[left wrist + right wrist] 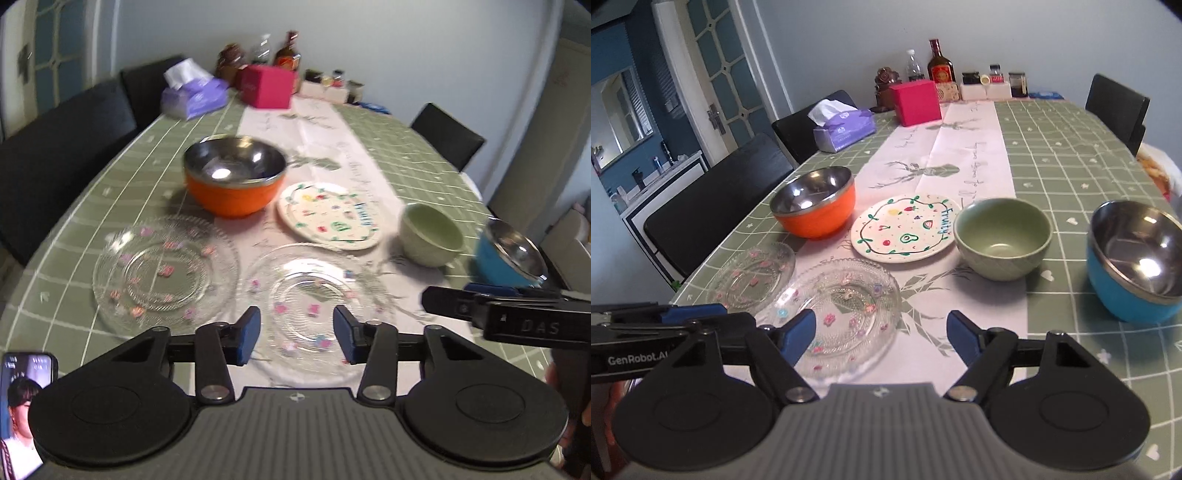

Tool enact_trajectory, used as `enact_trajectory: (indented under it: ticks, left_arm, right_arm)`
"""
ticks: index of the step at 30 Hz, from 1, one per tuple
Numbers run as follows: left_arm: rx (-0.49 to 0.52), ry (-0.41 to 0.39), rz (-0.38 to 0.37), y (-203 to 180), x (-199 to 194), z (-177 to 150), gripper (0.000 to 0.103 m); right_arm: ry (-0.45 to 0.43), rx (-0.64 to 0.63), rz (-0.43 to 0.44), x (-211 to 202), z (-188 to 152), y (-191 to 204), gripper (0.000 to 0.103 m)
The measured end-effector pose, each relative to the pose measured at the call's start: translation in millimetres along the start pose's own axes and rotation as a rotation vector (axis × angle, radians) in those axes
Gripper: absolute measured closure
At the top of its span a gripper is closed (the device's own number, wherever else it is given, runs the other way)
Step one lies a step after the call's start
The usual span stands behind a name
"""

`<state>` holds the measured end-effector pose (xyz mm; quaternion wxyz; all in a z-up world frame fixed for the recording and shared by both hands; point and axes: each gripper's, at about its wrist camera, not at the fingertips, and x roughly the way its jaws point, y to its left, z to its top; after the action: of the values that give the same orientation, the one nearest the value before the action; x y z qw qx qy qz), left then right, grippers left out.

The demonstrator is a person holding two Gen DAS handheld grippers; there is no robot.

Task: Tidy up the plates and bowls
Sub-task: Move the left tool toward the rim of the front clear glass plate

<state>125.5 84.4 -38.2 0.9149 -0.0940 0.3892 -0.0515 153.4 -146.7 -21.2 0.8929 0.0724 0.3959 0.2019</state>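
Five dishes and bowls plus a second glass plate lie on the surface (pixel 1071 155), which carries a green checked cloth with a pale runner (pixel 960 155) down its middle. Near the front edge, two glass plates sit side by side: the left glass plate (pixel 164 267) and the right glass plate (pixel 314 295). Behind them, from left to right, stand the orange bowl (pixel 234 175), the fruit plate (pixel 328 216), the green bowl (pixel 432 234) and the blue bowl (pixel 1137 258), all apart from one another. The left gripper (pixel 297 334) hovers over the right glass plate, fingers (pixel 249 334) apart and empty. The right gripper (pixel 881 341) hangs beside that plate's right rim, fingers (pixel 964 341) wide apart, holding nothing. Bottles (pixel 940 62), a pink box (pixel 916 101) and tissues (pixel 846 125) crowd the far end.
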Motion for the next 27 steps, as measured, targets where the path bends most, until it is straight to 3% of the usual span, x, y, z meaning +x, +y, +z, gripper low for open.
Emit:
enact_trajectory:
  ticks: [3, 8, 10, 19, 27]
  left_arm:
    - [-0.093, 0.025, -0.030, 21.6, 14.2, 0.3, 0.056]
    - [-0.181, 0.057, -0.054, 34.7, 25.2, -0.3, 0.056]
    - [-0.198, 0.065, -0.042, 36.7, 29.9, -0.5, 0.058]
    - [-0.252, 0.110, -0.031, 46.6, 51.1, -1.3, 0.074]
    - [-0.284, 0.101, -0.033, 51.5, 55.0, -1.2, 0.091]
  right_arm:
    - [0.039, 0.020, -0.004, 21.3, 6.6, -8.0, 0.043]
    - [0.096, 0.116, 0.043, 46.8, 10.9, -22.7, 0.049]
    - [0.121, 0.146, 0.060, 56.1, 11.2, -26.9, 0.064]
    - [0.160, 0.201, 0.072, 75.8, 10.1, -36.5, 0.077]
    - [0.157, 0.247, 0.111, 79.8, 8.8, -43.5, 0.085]
